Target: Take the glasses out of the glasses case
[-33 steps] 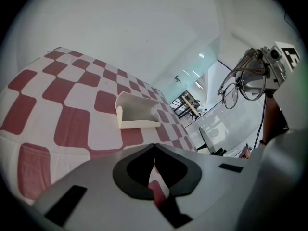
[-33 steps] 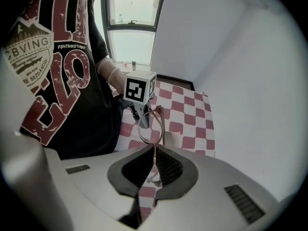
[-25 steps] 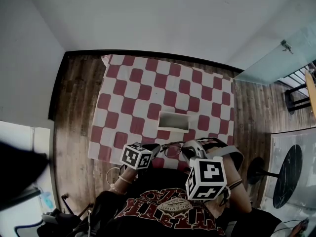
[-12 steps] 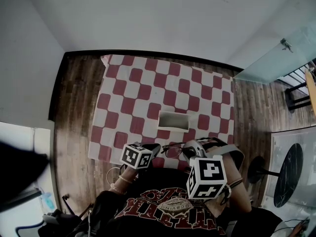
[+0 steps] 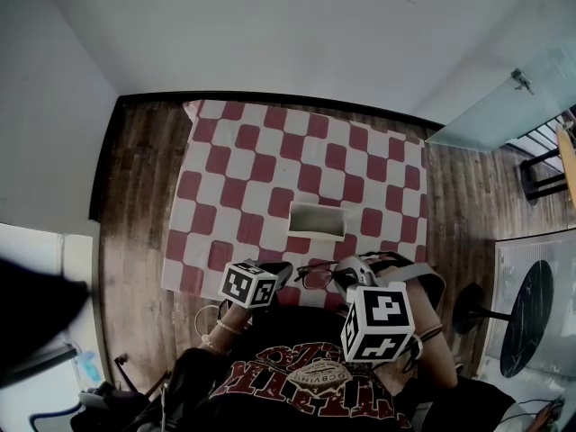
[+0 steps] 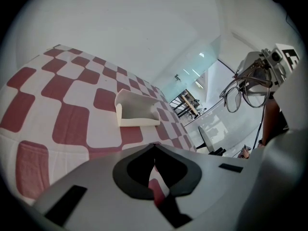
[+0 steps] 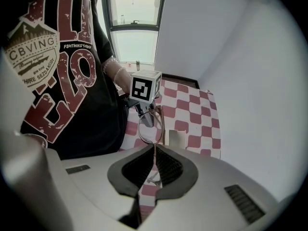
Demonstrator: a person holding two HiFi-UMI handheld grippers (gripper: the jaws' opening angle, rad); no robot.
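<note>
Glasses (image 6: 244,89) unmoved, thin dark rims | right fingers (image 7: 169,168) clamp them | left fingers (image 6: 138,170) together, empty

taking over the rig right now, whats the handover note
The right gripper is shut on the glasses, pinching one temple. They hang in the air over the near edge of the table.
The left gripper has its jaws together with nothing between them, and sits beside the glasses.
The case lies open on the checked cloth and looks empty.
Done: the glasses are out of the case.
Left: probably only to lower them gently onto the cloth and let go.
</note>
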